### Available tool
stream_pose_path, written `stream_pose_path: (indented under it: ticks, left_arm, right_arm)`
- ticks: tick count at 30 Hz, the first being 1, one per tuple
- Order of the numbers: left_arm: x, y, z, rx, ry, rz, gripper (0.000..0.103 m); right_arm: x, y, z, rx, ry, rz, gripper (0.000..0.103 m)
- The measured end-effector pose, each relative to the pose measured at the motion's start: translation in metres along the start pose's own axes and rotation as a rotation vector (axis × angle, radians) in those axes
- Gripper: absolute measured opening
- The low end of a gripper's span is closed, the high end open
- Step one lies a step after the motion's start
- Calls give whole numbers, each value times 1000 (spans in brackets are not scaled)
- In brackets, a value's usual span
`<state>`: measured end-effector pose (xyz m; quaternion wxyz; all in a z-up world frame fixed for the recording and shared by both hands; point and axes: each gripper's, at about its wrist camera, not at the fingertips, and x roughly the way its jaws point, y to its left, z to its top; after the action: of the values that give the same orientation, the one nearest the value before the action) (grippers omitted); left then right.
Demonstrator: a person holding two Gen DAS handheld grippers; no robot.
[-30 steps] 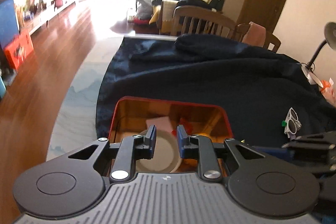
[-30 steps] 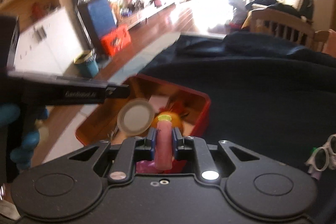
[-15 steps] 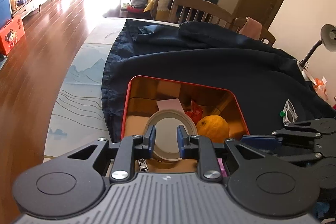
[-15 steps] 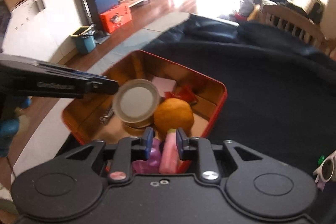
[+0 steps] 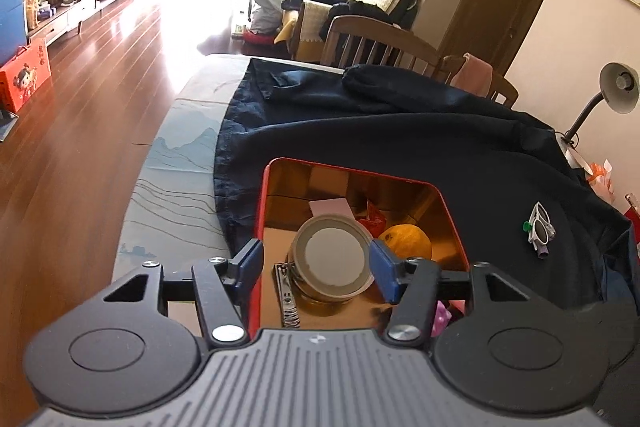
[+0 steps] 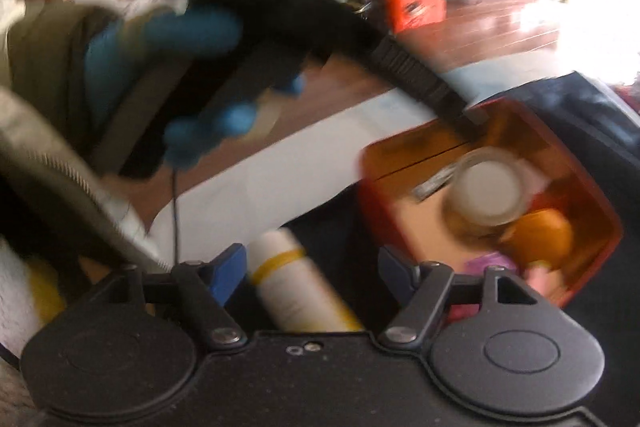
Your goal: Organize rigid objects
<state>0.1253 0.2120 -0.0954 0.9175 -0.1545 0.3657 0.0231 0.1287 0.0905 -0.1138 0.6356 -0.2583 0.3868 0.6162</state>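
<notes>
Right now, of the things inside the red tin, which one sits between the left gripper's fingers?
The round tin with the pale lid. It lies framed between the open left gripper, unlike the orange at its right and the nail clipper at its left.

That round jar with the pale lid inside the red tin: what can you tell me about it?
The jar is short and round, apparently glass with amber tints, capped by a flat whitish lid ringed in dull metal. It rests tilted inside the red tin, lid facing the left wrist camera. A nail clipper lies against its left side, an orange fruit sits to its right and a pale card behind. The left gripper frames it, jaws apart, not touching.
</notes>
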Motion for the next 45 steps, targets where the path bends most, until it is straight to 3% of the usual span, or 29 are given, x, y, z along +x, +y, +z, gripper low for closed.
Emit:
stream_pose_path:
  ticks: [4, 10, 12, 14, 16, 24, 29, 34, 37, 45]
  left_arm:
    - [-11, 5, -5, -11, -21, 6, 74]
    - [-24, 12, -10, -23, -31, 9, 79]
    - [-27, 12, -12, -19, -28, 15, 79]
    - [-29, 14, -13, -21, -32, 22, 79]
    - [-31, 16, -13, -27, -36, 25, 79]
    - [-37, 27, -11, -64, -61, 66, 79]
    - [-41, 32, -7, -86, -83, 85, 79]
    - [-46, 35, -3, -100, -106, 92, 81]
    - [-47, 37, -3, -103, -108, 96, 84]
    - [-47, 33, -7, -88, -93, 105, 84]
  right_arm:
    - [25, 11, -3, -23, 66, 11, 75]
    - [46, 20, -4, -76, 115, -15, 78]
    - [52, 22, -5, -89, 128, -37, 74]
    - [58, 26, -6, -106, 138, -72, 58]
    - [60, 28, -8, -117, 138, -86, 53]
    - [34, 18, -10, -40, 36, -106, 44]
    - [1, 0, 3, 78, -93, -112, 44]
    - [-21, -33, 18, 230, -210, -189, 44]
    - [-13, -48, 26, 242, -192, -254, 45]
    - [22, -65, 22, 223, -114, -312, 45]
